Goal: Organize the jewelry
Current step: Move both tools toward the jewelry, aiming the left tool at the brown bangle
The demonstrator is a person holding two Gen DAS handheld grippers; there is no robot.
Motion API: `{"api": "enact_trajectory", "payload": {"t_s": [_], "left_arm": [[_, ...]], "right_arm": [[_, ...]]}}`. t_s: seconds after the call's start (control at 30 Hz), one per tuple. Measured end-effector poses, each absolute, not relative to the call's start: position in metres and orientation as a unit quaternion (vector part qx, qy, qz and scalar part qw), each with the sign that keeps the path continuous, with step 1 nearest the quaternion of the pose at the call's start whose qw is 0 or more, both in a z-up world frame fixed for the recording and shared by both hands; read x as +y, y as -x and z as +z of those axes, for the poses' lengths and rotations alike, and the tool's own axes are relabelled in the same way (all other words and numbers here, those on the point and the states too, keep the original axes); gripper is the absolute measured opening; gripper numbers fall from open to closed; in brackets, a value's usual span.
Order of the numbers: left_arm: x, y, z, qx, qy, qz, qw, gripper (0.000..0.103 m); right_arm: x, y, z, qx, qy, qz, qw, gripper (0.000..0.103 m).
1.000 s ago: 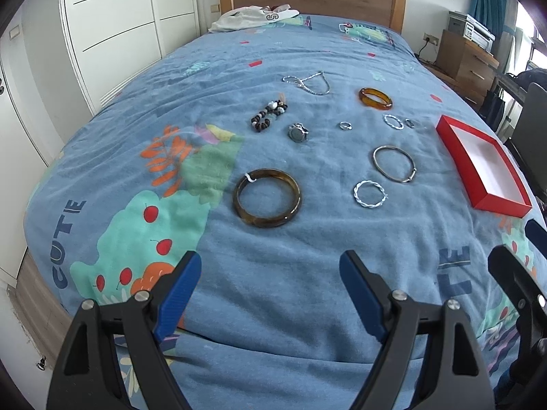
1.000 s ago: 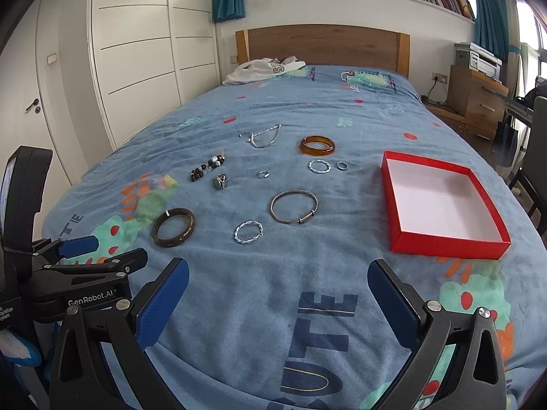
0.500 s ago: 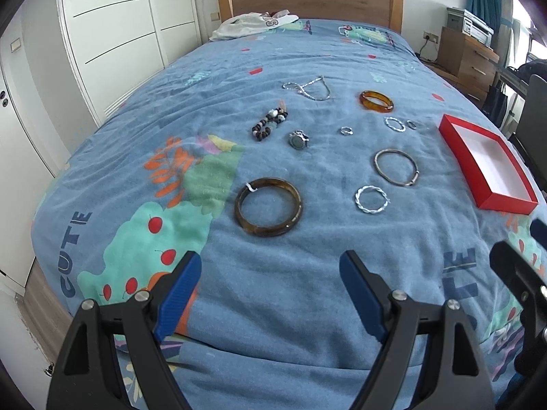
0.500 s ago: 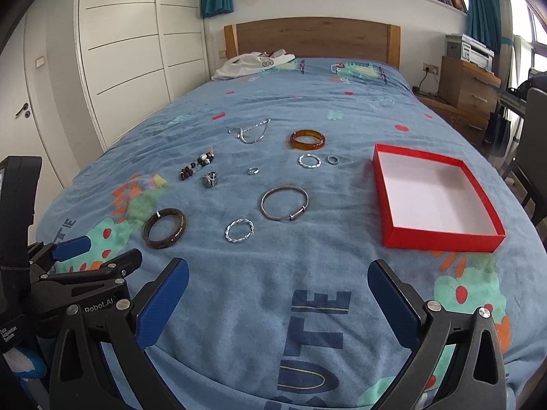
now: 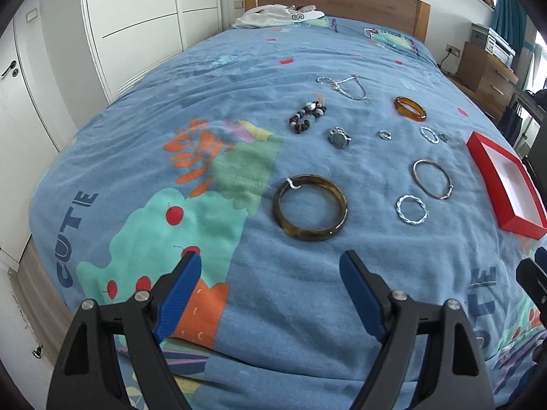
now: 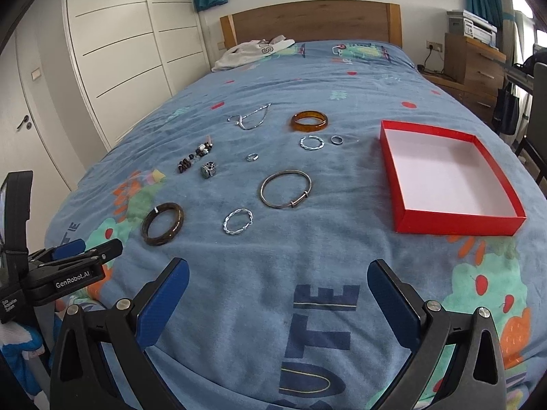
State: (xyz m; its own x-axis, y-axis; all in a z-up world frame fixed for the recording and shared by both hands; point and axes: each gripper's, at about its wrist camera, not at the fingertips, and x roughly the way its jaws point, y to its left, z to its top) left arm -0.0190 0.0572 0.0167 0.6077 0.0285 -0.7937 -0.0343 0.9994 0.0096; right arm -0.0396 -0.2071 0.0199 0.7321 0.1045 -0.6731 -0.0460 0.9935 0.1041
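Jewelry is lying spread over the blue bedspread (image 6: 307,273), none of it yet in the red box (image 6: 403,171), which is sitting empty toward the right side of the bed. Over the last second both cameras have been drawing in lower and closer to the pieces: in the left wrist view the dark brown bangle (image 5: 310,207) is now sitting larger and nearer, almost straight ahead of the left gripper (image 5: 270,290), whose blue-padded fingers are standing wide apart with nothing between them. The right gripper (image 6: 277,300) is likewise hanging with its fingers spread and empty, above the printed letters on the cover, the twisted silver ring (image 6: 238,221) and the thin silver bangle (image 6: 285,189) lying ahead of it. Farther up the bed the amber bangle (image 6: 309,121), the beaded bracelet (image 6: 195,159), the silver chain (image 6: 251,119), the watch-like piece (image 6: 208,170) and a few small rings are resting apart from one another, none of them shifted. This is looking like the opening approach: nothing is being gripped, and the brown bangle is probably becoming the left gripper's first pick, to be carried across to the box.
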Motion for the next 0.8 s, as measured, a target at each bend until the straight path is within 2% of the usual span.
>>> {"api": "enact_trajectory", "payload": {"t_s": [0.1,0.33,0.8], "left_arm": [[0.057,0.015,0.012,0.445,0.004,0.011,0.896,0.083],[0.052,-0.002,0.004,0.442,-0.007,-0.014,0.897,0.083],[0.047,-0.048,-0.013,0.454,0.003,-0.059,0.889,0.083]], "right_arm": [[-0.206,0.035,0.018,0.367,-0.041,0.046,0.928,0.099],[-0.199,0.017,0.006,0.393,-0.051,0.068,0.916,0.082],[-0.178,-0.031,-0.015,0.423,-0.021,0.097,0.901,0.079]]}}
